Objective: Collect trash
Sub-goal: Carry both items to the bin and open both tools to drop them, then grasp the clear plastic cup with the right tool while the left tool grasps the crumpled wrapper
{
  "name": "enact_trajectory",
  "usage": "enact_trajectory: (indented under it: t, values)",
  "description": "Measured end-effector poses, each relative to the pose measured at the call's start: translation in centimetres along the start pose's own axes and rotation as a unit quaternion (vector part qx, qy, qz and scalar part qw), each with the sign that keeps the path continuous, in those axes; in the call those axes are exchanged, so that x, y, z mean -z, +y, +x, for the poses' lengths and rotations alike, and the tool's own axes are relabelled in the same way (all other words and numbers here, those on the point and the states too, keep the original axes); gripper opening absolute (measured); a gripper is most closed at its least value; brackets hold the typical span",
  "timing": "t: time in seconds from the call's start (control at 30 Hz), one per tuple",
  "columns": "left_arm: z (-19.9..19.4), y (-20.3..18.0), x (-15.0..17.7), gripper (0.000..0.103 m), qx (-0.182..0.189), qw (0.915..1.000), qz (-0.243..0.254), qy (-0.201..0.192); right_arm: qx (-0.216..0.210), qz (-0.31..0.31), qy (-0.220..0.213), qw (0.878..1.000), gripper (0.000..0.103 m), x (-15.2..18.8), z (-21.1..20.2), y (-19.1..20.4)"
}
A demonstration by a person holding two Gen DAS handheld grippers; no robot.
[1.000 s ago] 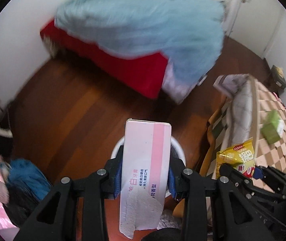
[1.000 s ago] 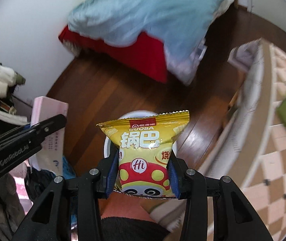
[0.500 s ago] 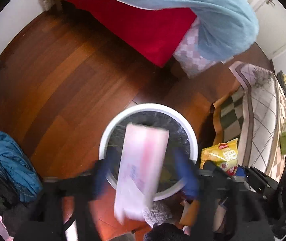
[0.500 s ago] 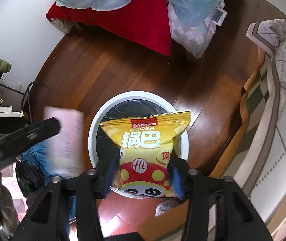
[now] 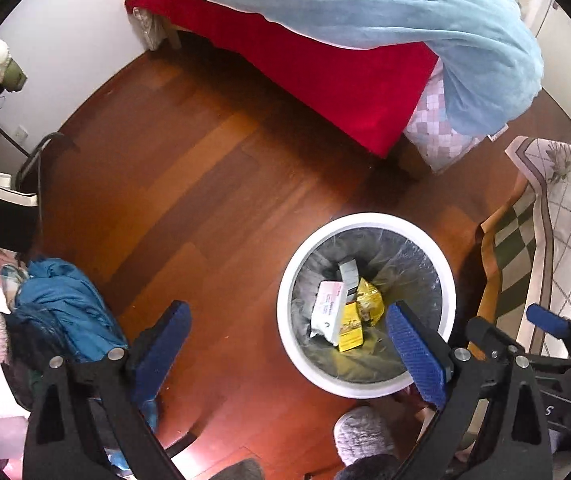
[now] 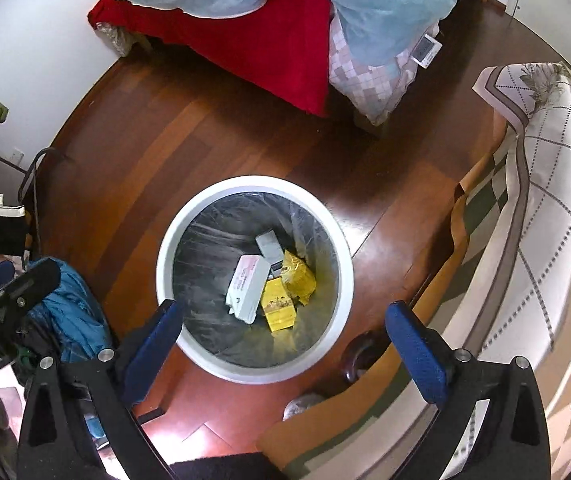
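A round white bin (image 5: 365,220) (image 6: 253,182) with a clear liner stands on the wooden floor. At its bottom lie the pink-and-white box (image 5: 327,312) (image 6: 247,282), a yellow box (image 5: 351,330) (image 6: 279,308), the yellow snack bag (image 5: 369,298) (image 6: 299,278) and a grey carton (image 5: 347,274) (image 6: 269,246). My left gripper (image 5: 285,344) hangs open above the bin's left side, holding nothing. My right gripper (image 6: 285,340) is open over the bin's near rim, also empty. The right gripper's blue pad (image 5: 547,320) shows at the left view's right edge.
A bed with a red sheet (image 5: 325,68) (image 6: 245,40) and a light blue blanket (image 5: 405,20) stands at the back. A table under a chequered cloth (image 6: 545,220) (image 5: 553,240) is on the right. A blue garment (image 5: 65,304) (image 6: 73,312) lies on the floor, left.
Both grippers opened over the bin. The pink-and-white box left my left gripper and the yellow snack bag left my right one; both now lie inside the bin.
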State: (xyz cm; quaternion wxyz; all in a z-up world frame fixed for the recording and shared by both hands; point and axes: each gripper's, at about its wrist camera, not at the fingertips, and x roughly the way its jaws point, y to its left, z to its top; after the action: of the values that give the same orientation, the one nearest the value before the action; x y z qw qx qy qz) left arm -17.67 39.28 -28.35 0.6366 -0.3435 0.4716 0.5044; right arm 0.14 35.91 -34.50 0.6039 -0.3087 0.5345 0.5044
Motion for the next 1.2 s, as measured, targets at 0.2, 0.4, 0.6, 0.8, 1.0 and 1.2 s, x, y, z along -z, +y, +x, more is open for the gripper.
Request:
enact_trajectory:
  t: [0.2,0.4,0.6,0.8,1.0,1.2]
  values:
    - [-2.5,-0.1,1.3,0.1,-0.005,0.9999,0.003,-0.014,-0.001,-0.006,-0.021,1.0,0.103,1.9,-3.4,0.4]
    - [-5.9,-0.6,3.0,0.1,-0.016,0.9989,0.017,-0.041,0.003,-0.013,-0.058,0.998,0.103,4.4,-8.2,0.2]
    - [-10.1,-0.9,4.9,0.1,-0.014,0.9972,0.025,-0.069,-0.01,-0.009,-0.09,0.996,0.103,7.1,-13.2,-0.5]
    - [-14.7,-2.1,7.1,0.1,-0.011,0.994,0.04,-0.101,-0.031,0.003,-0.128,0.991,0.103,9.8,-18.4,-1.6]
    - [-19.3,-4.7,8.9,0.1,-0.014,0.9892,0.047,-0.138,-0.064,0.042,-0.159,0.984,0.103,13.0,-23.2,-4.5]
    - [-21.6,-11.4,9.3,0.1,0.019,0.9834,0.088,-0.157,-0.063,0.116,-0.189,0.973,0.103,15.1,-27.0,-11.6]
